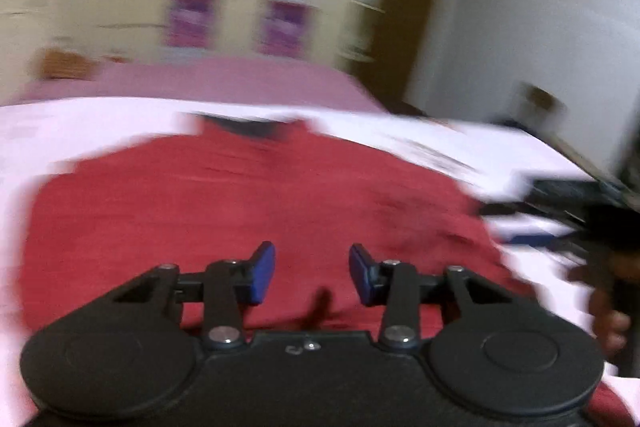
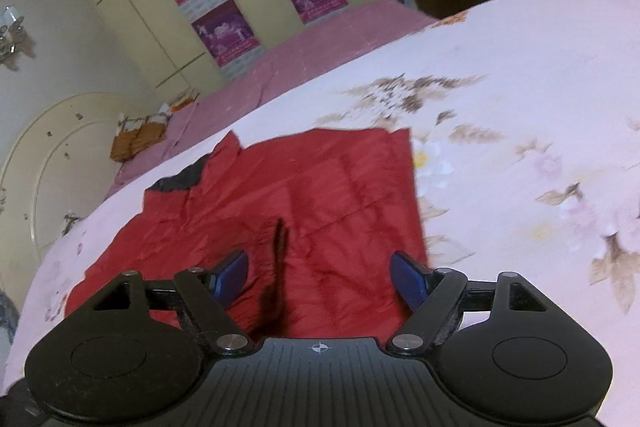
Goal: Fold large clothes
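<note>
Shirt point(image 2: 280, 211) is thin, soft, light cloth w/ no stiffness, so it'll sag and crease if you lift it by one spot; I'd pinch a single layer at a hem corner or side edge, both ends together. It's red w/ a dark collar, already partly folded, wrinkled, lying flat on the floral sheet point(image 2: 520, 99) near its front edge. Left gripper point(image 1: 312, 273) sits partly spread over the shirt, nothing between pads. Right gripper point(image 2: 320, 279) is spread wide above the shirt's near edge, also empty.

Dim warm indoor light; left view motion-blurred, right sharper; fisheye edges bowed.
</note>
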